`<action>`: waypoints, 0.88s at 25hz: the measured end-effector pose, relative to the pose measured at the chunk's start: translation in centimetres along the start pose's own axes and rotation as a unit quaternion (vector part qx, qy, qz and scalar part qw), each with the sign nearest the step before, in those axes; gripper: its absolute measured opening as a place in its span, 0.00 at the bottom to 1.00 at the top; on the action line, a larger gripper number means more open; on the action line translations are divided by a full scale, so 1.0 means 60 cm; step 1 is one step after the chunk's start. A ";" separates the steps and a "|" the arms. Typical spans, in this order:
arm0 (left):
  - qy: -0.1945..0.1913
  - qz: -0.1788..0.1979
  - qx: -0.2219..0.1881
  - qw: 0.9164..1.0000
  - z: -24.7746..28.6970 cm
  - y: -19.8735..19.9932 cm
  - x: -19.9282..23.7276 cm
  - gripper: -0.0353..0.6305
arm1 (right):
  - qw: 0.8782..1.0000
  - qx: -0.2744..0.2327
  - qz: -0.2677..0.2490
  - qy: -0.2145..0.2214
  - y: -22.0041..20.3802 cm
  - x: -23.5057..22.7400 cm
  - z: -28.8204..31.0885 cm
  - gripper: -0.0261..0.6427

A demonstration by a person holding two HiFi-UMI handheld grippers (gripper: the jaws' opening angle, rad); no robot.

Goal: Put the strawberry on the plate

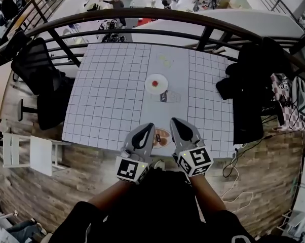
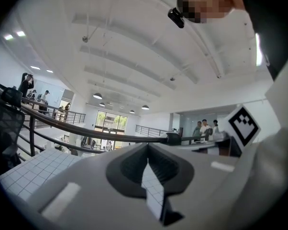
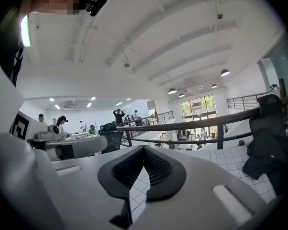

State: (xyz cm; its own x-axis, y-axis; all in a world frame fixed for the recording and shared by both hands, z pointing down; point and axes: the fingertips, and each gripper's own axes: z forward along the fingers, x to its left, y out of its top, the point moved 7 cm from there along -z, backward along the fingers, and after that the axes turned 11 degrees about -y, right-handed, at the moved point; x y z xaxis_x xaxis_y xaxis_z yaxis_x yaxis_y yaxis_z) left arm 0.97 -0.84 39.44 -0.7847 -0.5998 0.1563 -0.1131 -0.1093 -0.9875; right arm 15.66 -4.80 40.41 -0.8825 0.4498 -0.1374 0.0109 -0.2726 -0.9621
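A small red strawberry (image 1: 154,83) lies on a white plate (image 1: 162,86) near the middle of the grid-patterned table (image 1: 107,95). In the head view both grippers hover side by side over the table's near edge, well short of that plate. My left gripper (image 1: 145,129) is shut with nothing in it, its tips meeting in the left gripper view (image 2: 148,150). My right gripper (image 1: 177,123) is shut and empty too, seen in its own view (image 3: 144,151). Both point about level across the table.
Between the grippers at the front edge sits a second plate (image 1: 161,137) with something pinkish on it. A clear container (image 1: 168,96) lies just in front of the white plate. A black chair (image 1: 38,70) stands left, dark jackets (image 1: 254,85) right, a railing (image 1: 157,15) behind.
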 end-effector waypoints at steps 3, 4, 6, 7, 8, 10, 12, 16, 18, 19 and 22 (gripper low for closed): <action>0.000 0.001 -0.003 1.000 -0.009 0.013 -0.020 0.06 | 1.000 -0.016 -0.018 -0.018 0.010 0.017 -0.041 0.04; 0.001 0.000 -0.002 1.000 -0.018 0.029 -0.021 0.06 | 0.999 -0.020 -0.022 -0.025 0.026 0.032 -0.052 0.04; 0.002 0.001 0.001 1.000 -0.029 0.063 -0.023 0.06 | 0.998 -0.027 -0.032 -0.039 0.062 0.057 -0.071 0.04; 0.004 0.002 0.002 1.000 -0.028 0.068 -0.029 0.06 | 0.998 -0.032 -0.035 -0.043 0.067 0.057 -0.080 0.04; 0.007 0.004 0.001 1.000 -0.023 0.059 -0.040 0.06 | 0.998 -0.036 -0.037 -0.045 0.058 0.048 -0.089 0.04; 0.013 0.010 0.000 1.000 -0.011 0.031 -0.067 0.06 | 0.998 -0.043 -0.037 -0.040 0.032 0.026 -0.106 0.04; 0.020 0.013 0.001 1.000 -0.014 0.030 -0.093 0.06 | 0.998 -0.044 -0.034 -0.033 0.028 0.022 -0.125 0.04; 0.024 0.025 0.005 0.999 -0.017 0.032 -0.118 0.06 | 0.998 -0.053 -0.029 -0.025 0.028 0.022 -0.144 0.04; 0.021 0.026 -0.001 0.999 -0.025 0.019 -0.109 0.06 | 0.998 -0.055 -0.032 -0.025 0.018 0.034 -0.140 0.04; 0.020 0.025 -0.001 0.999 -0.032 0.018 -0.105 0.06 | 0.998 -0.053 -0.032 -0.025 0.018 0.044 -0.140 0.04; 0.022 0.028 0.002 0.999 -0.042 0.032 -0.118 0.06 | 0.998 -0.051 -0.029 -0.020 0.028 0.053 -0.154 0.04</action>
State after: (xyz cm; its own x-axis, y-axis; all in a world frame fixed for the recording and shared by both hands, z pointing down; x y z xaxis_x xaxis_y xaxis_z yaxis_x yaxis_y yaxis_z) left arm 4.80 5.20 36.42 -0.8153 -0.5703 0.1006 -0.0661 -0.0809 -0.9945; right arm 17.21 4.06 36.18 -0.9014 0.4269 -0.0725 0.0048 -0.1577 -0.9875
